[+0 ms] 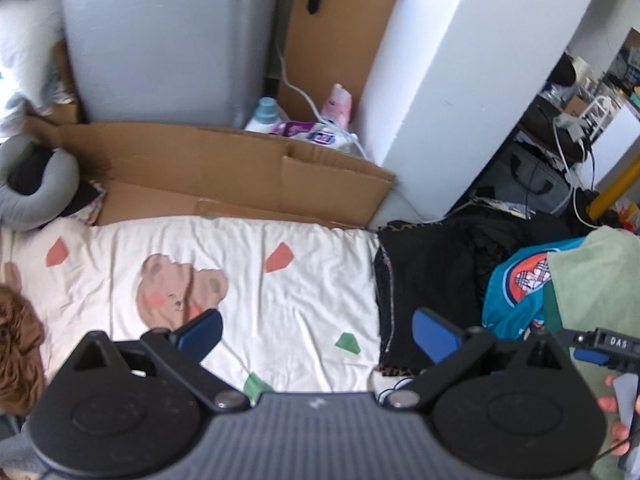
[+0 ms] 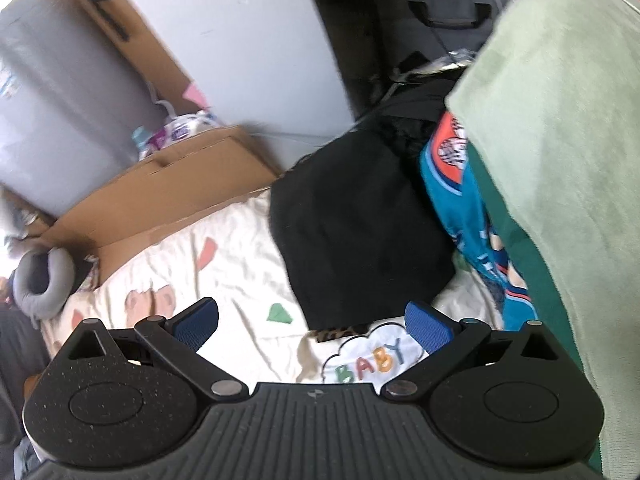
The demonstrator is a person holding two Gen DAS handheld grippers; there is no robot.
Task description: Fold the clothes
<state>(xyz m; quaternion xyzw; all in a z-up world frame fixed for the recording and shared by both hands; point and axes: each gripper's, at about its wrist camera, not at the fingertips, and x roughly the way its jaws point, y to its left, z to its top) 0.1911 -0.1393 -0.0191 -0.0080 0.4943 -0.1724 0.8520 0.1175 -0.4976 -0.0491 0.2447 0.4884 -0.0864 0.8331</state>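
Observation:
A folded black garment (image 1: 428,280) (image 2: 356,232) lies on the cream bear-print sheet (image 1: 248,272) (image 2: 236,280). Right of it are a blue printed garment (image 1: 516,292) (image 2: 464,208) and a pale green one (image 1: 600,276) (image 2: 560,128) with a dark green lining. My left gripper (image 1: 316,334) hovers open over the sheet, its right finger over the black garment's edge. My right gripper (image 2: 312,326) is open too, nothing between its fingers, just short of the black garment's near edge. The right gripper's tip (image 1: 600,346) and a hand (image 1: 618,412) show at the left view's right edge.
Flattened cardboard (image 1: 240,172) (image 2: 160,196) lines the sheet's far edge, with bottles (image 1: 266,114) behind it. A grey neck pillow (image 1: 36,184) (image 2: 44,280) sits far left. A white cabinet (image 1: 472,64), a dark bag (image 1: 536,184) and cables crowd the far right. A brown furry thing (image 1: 18,340) lies left.

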